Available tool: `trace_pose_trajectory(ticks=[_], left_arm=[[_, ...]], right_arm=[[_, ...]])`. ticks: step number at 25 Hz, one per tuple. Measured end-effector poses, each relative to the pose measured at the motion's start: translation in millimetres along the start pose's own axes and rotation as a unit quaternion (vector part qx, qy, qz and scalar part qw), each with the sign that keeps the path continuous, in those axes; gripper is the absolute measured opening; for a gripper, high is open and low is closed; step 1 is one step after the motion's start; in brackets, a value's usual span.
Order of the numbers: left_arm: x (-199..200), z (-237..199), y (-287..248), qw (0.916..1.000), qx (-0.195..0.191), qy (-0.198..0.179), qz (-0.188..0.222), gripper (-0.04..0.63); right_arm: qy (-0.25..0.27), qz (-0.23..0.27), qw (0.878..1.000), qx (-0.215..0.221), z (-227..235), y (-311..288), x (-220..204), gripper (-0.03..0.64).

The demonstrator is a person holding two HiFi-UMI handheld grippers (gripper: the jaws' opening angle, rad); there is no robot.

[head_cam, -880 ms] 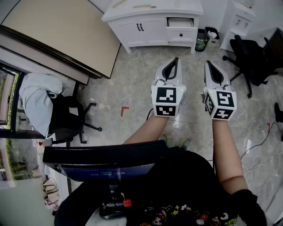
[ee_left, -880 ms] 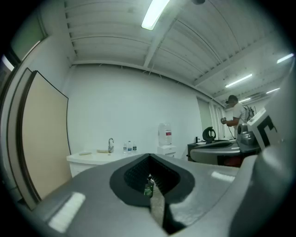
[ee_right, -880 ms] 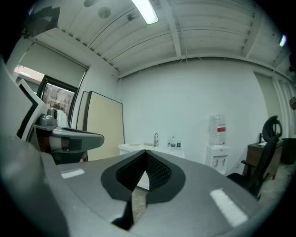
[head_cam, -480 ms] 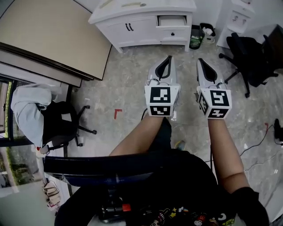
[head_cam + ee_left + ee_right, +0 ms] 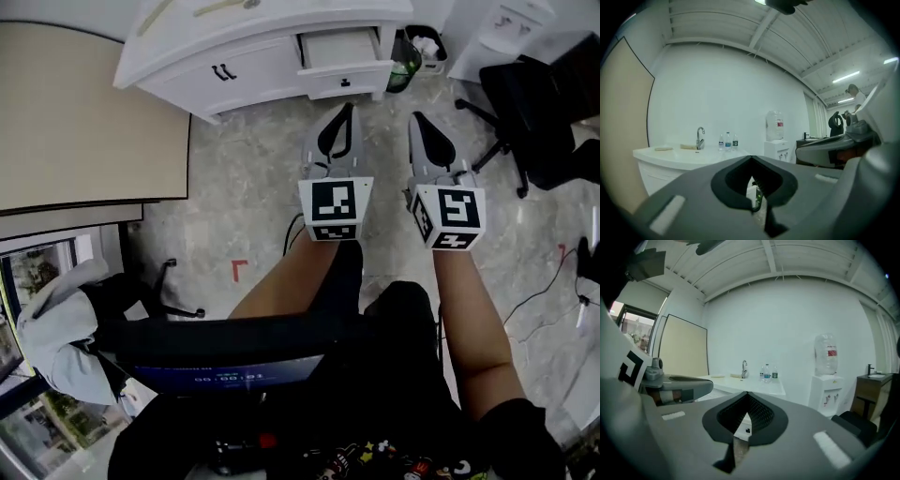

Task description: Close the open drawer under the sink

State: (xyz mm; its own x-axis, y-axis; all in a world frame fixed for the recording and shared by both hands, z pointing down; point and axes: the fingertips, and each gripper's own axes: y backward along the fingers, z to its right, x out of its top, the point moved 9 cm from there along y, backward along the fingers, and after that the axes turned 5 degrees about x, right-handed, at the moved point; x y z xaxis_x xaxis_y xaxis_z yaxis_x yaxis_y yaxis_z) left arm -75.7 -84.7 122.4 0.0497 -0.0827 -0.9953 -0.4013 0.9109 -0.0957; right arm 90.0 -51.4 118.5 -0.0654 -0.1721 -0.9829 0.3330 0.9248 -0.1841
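Observation:
The white sink cabinet [image 5: 216, 42] stands at the top of the head view. Its upper right drawer [image 5: 342, 47] is pulled out, and a shut drawer with a dark knob [image 5: 345, 82] sits below it. My left gripper [image 5: 348, 107] is held over the floor just short of the open drawer, jaws shut and empty. My right gripper [image 5: 413, 117] is beside it to the right, also shut and empty. In the left gripper view the shut jaws [image 5: 751, 157] point at the counter [image 5: 684, 157] with its faucet [image 5: 700, 138]. The right gripper [image 5: 747, 393] faces the same counter [image 5: 754, 386].
A bin with a green bottle [image 5: 410, 54] stands right of the cabinet. A black office chair [image 5: 539, 103] is at the right, and a beige panel [image 5: 84, 112] at the left. A chair draped with cloth [image 5: 66, 328] and a monitor [image 5: 225, 352] are behind me. A water dispenser [image 5: 827, 376] stands by the wall.
The person has walked toward the cabinet, which now sits larger and closer to both gripper tips. Both grippers stayed shut and side by side.

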Motion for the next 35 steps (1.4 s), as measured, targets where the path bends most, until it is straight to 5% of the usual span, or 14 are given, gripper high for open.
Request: trace_pose_trajectory(ticks=[6, 9, 14, 20, 27, 35], left_arm=[[-55, -22, -95, 0.9995, 0.02, 0.006, -0.025, 0.0], [-125, -26, -139, 0.9987, 0.04, 0.003, -0.032, 0.0], [-269, -30, -215, 0.994, 0.077, 0.038, -0.067, 0.094], [-369, -41, -280, 0.9912, 0.109, 0.015, -0.074, 0.14], [-407, -48, -302, 0.9921, 0.122, 0.02, -0.02, 0.127], [-408, -52, -299, 0.9933, 0.113, 0.017, -0.017, 0.126]], right_arm=[[0.008, -0.002, 1.0, 0.012, 47, -98, -31, 0.025], [0.017, 0.011, 0.999, 0.034, 69, -145, -88, 0.025], [-0.003, 0.019, 0.998, 0.052, 106, -222, -211, 0.025], [0.002, 0.043, 0.997, 0.06, 126, -283, -305, 0.025], [0.005, 0.08, 0.995, 0.058, 133, -316, -356, 0.025], [0.012, 0.085, 0.995, 0.049, 129, -325, -364, 0.025]])
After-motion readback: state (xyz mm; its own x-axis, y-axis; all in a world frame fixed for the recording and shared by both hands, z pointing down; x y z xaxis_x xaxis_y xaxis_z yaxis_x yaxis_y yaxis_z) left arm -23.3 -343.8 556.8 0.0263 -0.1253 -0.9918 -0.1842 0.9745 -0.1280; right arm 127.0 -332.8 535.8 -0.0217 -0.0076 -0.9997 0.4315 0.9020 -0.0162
